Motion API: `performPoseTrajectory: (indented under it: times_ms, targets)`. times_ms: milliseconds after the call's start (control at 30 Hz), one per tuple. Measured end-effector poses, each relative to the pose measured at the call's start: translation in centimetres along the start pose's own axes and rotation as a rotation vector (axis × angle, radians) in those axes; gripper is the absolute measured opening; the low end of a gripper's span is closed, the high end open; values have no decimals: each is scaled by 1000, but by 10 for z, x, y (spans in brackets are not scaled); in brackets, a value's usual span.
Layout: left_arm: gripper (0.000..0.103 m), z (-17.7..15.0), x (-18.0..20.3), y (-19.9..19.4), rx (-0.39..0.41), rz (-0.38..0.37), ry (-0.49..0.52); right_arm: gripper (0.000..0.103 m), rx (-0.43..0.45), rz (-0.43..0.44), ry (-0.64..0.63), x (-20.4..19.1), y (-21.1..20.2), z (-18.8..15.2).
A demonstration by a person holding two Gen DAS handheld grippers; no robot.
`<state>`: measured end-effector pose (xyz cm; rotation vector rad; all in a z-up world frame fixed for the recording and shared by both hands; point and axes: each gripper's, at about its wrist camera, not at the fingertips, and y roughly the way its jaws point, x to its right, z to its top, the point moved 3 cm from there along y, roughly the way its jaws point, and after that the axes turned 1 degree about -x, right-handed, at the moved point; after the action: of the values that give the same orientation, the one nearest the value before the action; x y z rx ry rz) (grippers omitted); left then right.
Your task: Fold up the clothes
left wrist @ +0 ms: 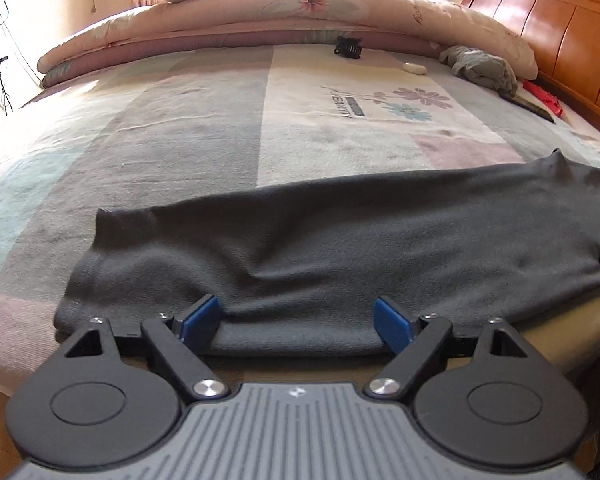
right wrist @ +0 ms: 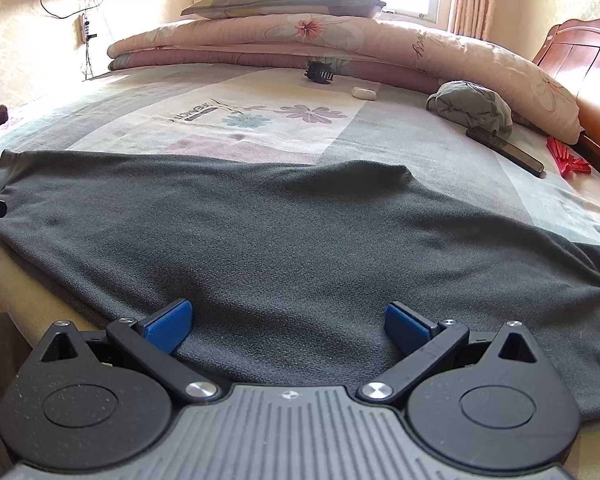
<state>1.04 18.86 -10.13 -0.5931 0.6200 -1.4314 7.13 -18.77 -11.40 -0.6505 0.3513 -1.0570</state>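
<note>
Dark grey garment [left wrist: 340, 240] lay spread along the bed's [left wrist: 180, 128] near edge. Both the left gripper [left wrist: 300, 320] and right gripper [right wrist: 288, 320] stood apart over its hem, ungripped; pinching that edge likely came next.

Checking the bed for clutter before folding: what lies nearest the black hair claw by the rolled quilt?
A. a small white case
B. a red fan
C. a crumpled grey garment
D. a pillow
A: the small white case lies just right of the black hair claw.
</note>
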Motion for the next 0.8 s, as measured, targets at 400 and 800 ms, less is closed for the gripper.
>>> performPoseTrajectory:
  times_ms: [400,800]
  targets:
    - [86,20,-65,40,54,83,-146,103,-18,-14,6,-1,1,3]
    - [86,37,5,1,93,-58,41,103,-15,-11,6,0,1,3]
